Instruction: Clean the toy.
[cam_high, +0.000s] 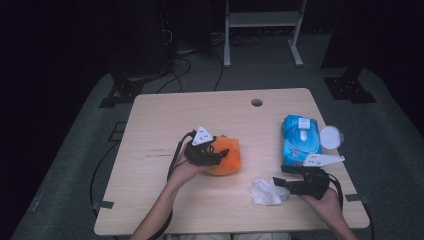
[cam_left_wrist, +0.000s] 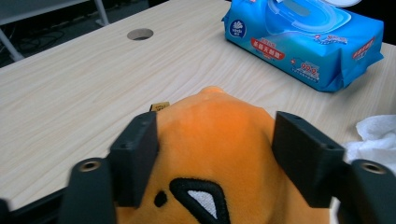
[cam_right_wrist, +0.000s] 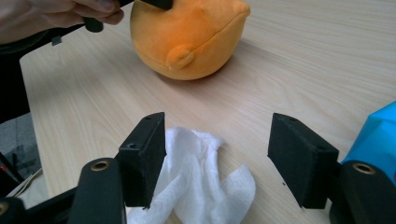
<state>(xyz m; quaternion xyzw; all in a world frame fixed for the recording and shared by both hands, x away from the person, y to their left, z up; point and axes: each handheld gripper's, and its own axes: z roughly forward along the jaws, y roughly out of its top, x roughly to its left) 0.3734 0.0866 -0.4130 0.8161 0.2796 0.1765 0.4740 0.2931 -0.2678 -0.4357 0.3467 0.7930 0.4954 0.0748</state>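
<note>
The left gripper (cam_high: 220, 156) is straddling the orange plush (cam_left_wrist: 219, 140) at mid-table, jaws touching its sides; squeezing evenly should steady it for wiping; the right gripper (cam_high: 278, 176) is standing wide, unclenched over the crumpled wipe (cam_right_wrist: 196, 182), which lies near the pack (cam_high: 301, 140).

1. Far half of the table (cam_high: 200, 107) lies bare, open for passing.
2. The orange plush toy (cam_high: 227, 155) blocks the middle.
3. The wipes pack (cam_high: 300, 137), a round lid (cam_high: 331, 136) and a crumpled tissue (cam_high: 265, 191) crowd the right side.
</note>
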